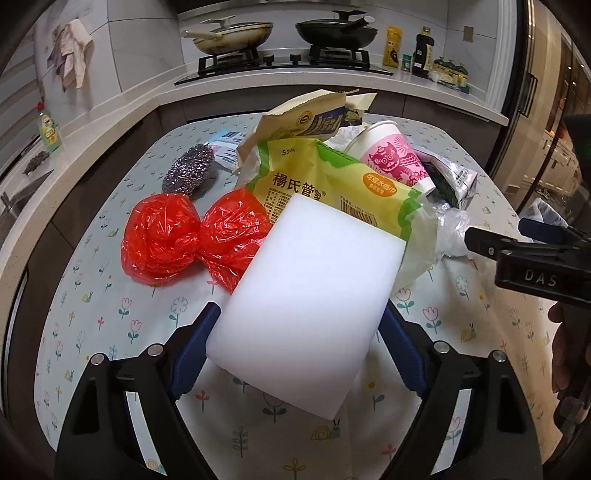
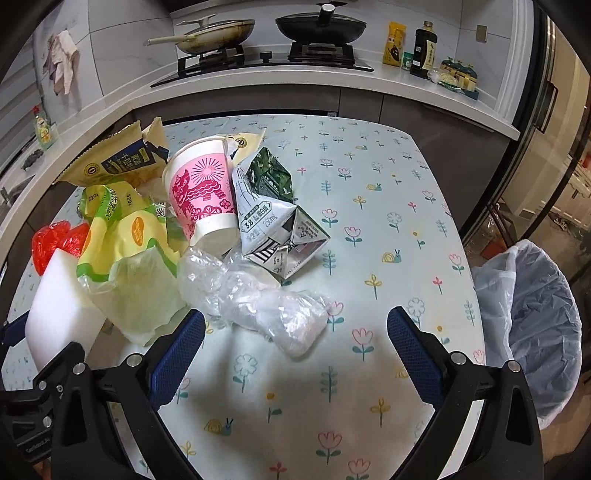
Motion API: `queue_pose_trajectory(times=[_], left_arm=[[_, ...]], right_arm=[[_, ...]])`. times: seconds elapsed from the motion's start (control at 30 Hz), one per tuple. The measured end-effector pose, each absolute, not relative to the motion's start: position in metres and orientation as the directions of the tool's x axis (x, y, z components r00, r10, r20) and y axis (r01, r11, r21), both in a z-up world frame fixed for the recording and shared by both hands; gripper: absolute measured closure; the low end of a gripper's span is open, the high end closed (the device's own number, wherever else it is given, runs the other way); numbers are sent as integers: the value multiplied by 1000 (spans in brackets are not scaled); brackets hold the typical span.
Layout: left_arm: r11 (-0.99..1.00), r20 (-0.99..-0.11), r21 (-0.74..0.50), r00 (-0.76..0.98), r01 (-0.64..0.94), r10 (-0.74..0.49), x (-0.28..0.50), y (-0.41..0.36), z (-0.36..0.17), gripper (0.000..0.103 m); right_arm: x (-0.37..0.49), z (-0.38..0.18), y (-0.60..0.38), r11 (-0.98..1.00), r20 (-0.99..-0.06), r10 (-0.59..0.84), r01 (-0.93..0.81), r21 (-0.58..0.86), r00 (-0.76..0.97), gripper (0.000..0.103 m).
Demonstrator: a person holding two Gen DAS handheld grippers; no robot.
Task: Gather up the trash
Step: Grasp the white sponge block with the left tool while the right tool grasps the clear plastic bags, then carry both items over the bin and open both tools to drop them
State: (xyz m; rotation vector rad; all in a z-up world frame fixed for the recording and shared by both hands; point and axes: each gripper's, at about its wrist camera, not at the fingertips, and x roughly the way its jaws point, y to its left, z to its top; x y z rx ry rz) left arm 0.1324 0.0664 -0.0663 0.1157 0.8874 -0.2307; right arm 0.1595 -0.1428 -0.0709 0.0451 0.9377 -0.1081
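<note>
My left gripper (image 1: 299, 325) is shut on a white foam block (image 1: 310, 295), its blue pads against the block's two sides; the same block (image 2: 62, 306) appears at the left of the right wrist view. Behind it lie a red plastic bag (image 1: 192, 236), a yellow-green wrapper (image 1: 332, 184), a pink paper cup (image 2: 201, 192), a folded milk carton (image 2: 280, 236) and a steel scourer (image 1: 188, 170). My right gripper (image 2: 295, 317) is open just above the table, with crumpled clear plastic (image 2: 266, 310) lying between and ahead of its fingertips, untouched.
The flowered tablecloth (image 2: 369, 206) covers the table. A bin lined with a pale bag (image 2: 535, 314) stands off the table's right edge. Behind the table runs a counter with a stove and two pans (image 2: 317, 26), and bottles (image 2: 424, 44) at its right.
</note>
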Motion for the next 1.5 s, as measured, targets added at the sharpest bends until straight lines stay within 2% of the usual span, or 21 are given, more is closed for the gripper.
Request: queue_pose_trajectory(times=[0.13, 0.3, 0.47, 0.77, 1.07, 1.5], left_arm=[[977, -792, 10, 599, 211, -121, 137, 61, -64, 22], [985, -807, 15, 584, 171, -89, 141, 57, -66, 22], [986, -808, 32, 585, 161, -69, 140, 51, -63, 22], [983, -802, 52, 594, 176, -64, 126, 29, -47, 22], [975, -793, 58, 603, 216, -86, 101, 0, -32, 22], [920, -779, 31, 586, 390, -222, 77, -86, -18, 22]], right_arm=[[174, -83, -140, 998, -822, -48, 63, -15, 568, 15], [179, -96, -138, 999, -847, 11, 22, 27, 532, 40], [168, -92, -138, 998, -837, 48, 6, 61, 544, 49], [119, -78, -139, 998, -832, 40, 11, 56, 553, 51], [63, -59, -175, 991, -811, 13, 102, 89, 585, 52], [10, -33, -270, 937, -766, -166, 341, 73, 621, 52]])
